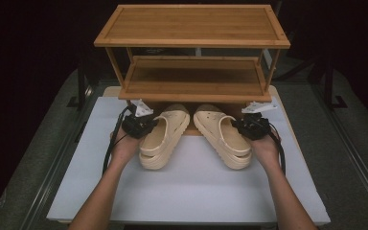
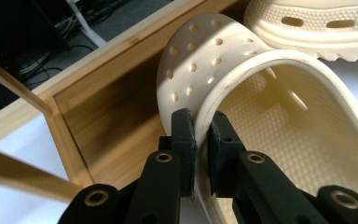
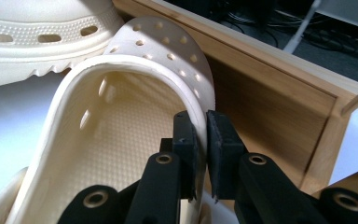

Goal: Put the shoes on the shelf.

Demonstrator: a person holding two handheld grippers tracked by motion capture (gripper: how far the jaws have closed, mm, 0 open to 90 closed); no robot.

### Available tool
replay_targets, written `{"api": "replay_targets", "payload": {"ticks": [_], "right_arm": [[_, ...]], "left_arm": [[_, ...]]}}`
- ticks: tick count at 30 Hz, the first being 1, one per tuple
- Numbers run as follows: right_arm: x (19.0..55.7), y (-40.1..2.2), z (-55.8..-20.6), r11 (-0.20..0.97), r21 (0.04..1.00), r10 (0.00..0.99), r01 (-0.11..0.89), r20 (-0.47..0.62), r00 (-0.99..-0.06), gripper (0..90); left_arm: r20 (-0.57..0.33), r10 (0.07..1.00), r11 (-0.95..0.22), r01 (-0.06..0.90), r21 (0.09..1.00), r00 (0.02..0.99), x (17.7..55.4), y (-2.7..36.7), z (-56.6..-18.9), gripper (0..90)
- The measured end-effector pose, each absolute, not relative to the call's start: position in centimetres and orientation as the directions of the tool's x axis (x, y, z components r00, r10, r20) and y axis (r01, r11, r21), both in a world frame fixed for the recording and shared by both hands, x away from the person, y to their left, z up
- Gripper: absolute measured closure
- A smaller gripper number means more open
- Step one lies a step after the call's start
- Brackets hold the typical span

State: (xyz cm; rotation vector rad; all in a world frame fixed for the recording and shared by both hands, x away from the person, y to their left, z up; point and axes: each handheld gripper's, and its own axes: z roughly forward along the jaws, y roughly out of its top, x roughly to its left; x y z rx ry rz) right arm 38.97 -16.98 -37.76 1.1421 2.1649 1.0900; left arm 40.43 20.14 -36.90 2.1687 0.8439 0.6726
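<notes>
Clogs side by side at the worktop's (image 1: 191, 191) twelve o'clock, toes under the wooden rack (image 1: 191, 81): our left tool (image 2: 201, 133) pinches the left clog's (image 1: 163, 136) outer wall, our right tool (image 3: 201, 133) pinches the right clog's (image 1: 223, 136) outer wall.

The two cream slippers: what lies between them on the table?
Nothing lies between the left slipper and the right slipper. In the high view that stretch is bare white table, narrow at the toes near the wooden rack and wider toward the heels.

Two clogs (image 1: 165, 136), one rack (image 1: 191, 52)
</notes>
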Motion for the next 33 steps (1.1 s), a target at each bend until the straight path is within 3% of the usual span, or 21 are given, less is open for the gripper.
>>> {"api": "replay_targets", "payload": {"ticks": [21, 33], "right_arm": [[41.8, -15.0, -39.2, 0.308, 0.824, 0.887, 0.476, -0.067, -0.457, 82.3], [41.8, -14.4, -39.7, 0.303, 0.821, 0.881, 0.483, -0.049, -0.471, 75.3]], "left_arm": [[0.281, 0.752, -0.558, 0.350, 0.752, 0.596, 42.7, 17.2, -38.3, 82.2], [0.254, 0.731, -0.561, 0.347, 0.751, 0.633, 42.5, 16.2, -38.5, 72.4]]}}
